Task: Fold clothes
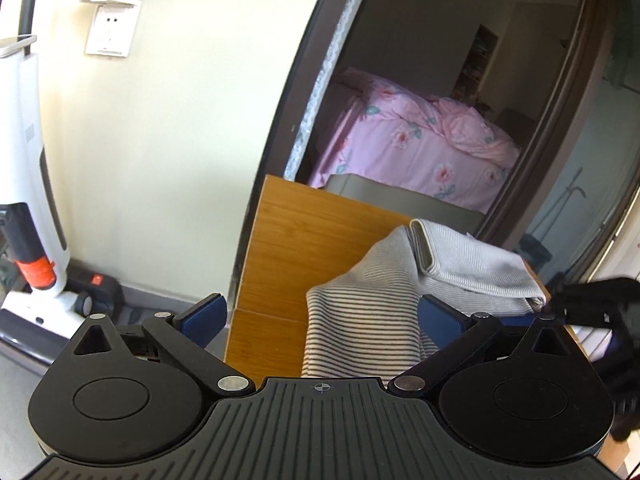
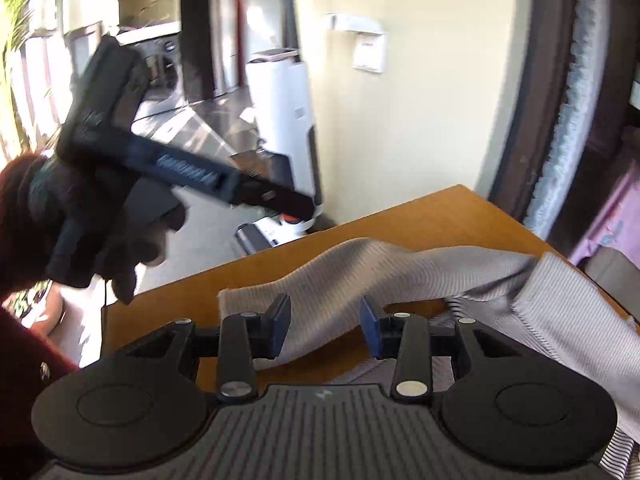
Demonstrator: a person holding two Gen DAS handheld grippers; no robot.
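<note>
A grey-and-white striped garment (image 1: 360,320) lies bunched on a wooden table (image 1: 288,240), with a folded part (image 1: 472,260) resting on top at the right. My left gripper (image 1: 322,316) hovers over the garment's near edge, jaws wide open, and the cloth lies beside its right pad (image 1: 440,316). The right gripper's black fingers (image 1: 580,304) show blurred at the right edge. In the right wrist view my right gripper (image 2: 325,326) is partly open low over the table (image 2: 420,216). A strip of the garment (image 2: 340,280) runs between its pads, which do not press it.
A gloved hand (image 2: 120,248) holds the left tool's black body (image 2: 180,168) at the upper left. A white upright vacuum (image 1: 28,160) stands by the wall left of the table. Behind the table are a grey box (image 1: 400,196) and a doorway to a pink bed (image 1: 412,140).
</note>
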